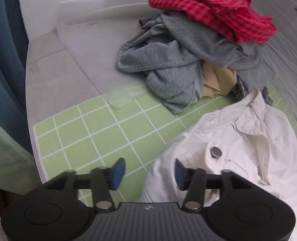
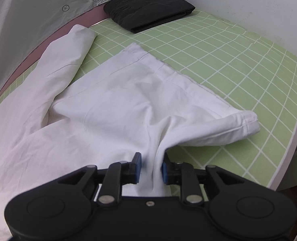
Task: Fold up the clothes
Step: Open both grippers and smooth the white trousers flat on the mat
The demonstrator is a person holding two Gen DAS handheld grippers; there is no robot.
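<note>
So the white trousers (image 2: 112, 100) are spread across the green grid mat (image 2: 239, 70), one leg running along the mat's far edge, the other's hem near the right edge. The right gripper (image 2: 150, 167) has a bunched fold of that white fabric between its blue pads (image 2: 138, 166), looks pinched. The left gripper (image 1: 146, 174) is spread wide with nothing in it, over the waistband near the metal button (image 1: 216, 151). A heap of unfolded clothes (image 1: 188, 50) sits past the mat's end, and a folded black garment (image 2: 148, 10) lies at its far corner.
</note>
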